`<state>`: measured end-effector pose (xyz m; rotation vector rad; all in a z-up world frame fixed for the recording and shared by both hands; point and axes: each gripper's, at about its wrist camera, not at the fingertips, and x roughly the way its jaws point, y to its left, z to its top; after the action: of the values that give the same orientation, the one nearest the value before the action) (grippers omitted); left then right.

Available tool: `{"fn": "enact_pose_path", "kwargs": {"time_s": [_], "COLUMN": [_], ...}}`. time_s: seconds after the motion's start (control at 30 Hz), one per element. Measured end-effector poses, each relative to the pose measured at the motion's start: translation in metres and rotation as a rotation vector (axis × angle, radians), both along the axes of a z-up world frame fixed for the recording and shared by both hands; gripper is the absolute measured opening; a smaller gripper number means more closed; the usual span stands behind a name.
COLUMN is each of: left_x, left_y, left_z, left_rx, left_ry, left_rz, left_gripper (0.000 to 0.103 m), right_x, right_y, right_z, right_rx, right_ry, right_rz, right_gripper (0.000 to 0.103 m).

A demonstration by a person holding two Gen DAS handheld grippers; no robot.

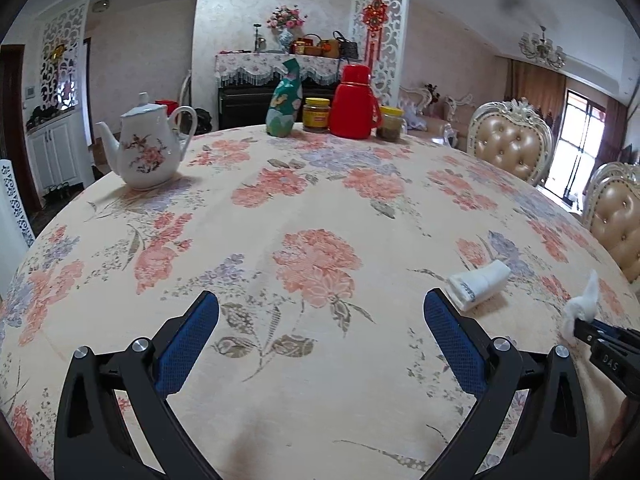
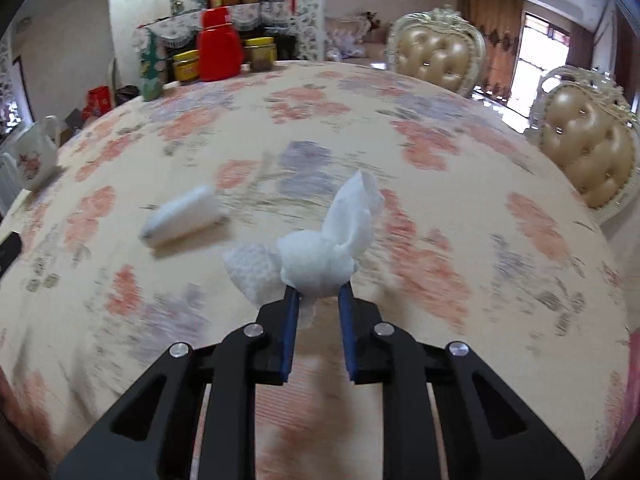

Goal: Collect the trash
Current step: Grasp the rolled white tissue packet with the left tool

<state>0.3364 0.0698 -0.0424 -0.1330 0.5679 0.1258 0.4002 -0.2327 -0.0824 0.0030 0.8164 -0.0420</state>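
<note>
A crumpled white tissue [image 2: 320, 256] is pinched between the blue pads of my right gripper [image 2: 318, 294], which is shut on it just above the flowered tablecloth [image 2: 440, 200]. In the left wrist view the same tissue [image 1: 584, 304] shows at the far right, at the tip of the right gripper [image 1: 580, 326]. A folded white napkin [image 2: 182, 216] lies on the cloth to the left of the held tissue. My left gripper [image 1: 320, 312] is open over the cloth with nothing between its fingers, and the folded napkin [image 1: 480, 285] lies just beyond its right finger.
At the table's far side stand a red thermos [image 1: 356, 102], two yellow-lidded jars [image 1: 316, 114], and a green patterned bag [image 1: 285, 100]. A flowered white teapot [image 1: 146, 148] sits at the left. Two padded chairs [image 1: 508, 140] stand along the right edge.
</note>
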Motion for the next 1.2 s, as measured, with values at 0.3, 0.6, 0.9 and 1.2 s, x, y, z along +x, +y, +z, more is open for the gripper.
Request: {"fn": "enact_pose_path", "kwargs": {"time_s": [0.3, 0.6, 0.9, 1.2], "left_x": [-0.003, 0.024, 0.105, 0.134], "left_y": [-0.018, -0.069, -0.123, -0.14], "left_z": [0.003, 0.004, -0.02, -0.049], "left_rx": [-0.037, 0.013, 0.148, 0.089], "left_ry": [0.001, 0.105, 0.215, 0.327], "left_rz": [-0.09, -0.196, -0.428, -0.504], "left_gripper": [0.096, 0.096, 0.086, 0.052], "right_x": [-0.013, -0.016, -0.017, -0.017], "right_y": [-0.027, -0.036, -0.031, -0.038], "right_z": [-0.004, -0.001, 0.0, -0.001], "right_rx": [0.013, 0.07, 0.068, 0.103], "right_ry": [-0.039, -0.059, -0.065, -0.063], "right_rz": [-0.073, -0.088, -0.068, -0.077], "right_gripper": [0.019, 0.019, 0.019, 0.019]}}
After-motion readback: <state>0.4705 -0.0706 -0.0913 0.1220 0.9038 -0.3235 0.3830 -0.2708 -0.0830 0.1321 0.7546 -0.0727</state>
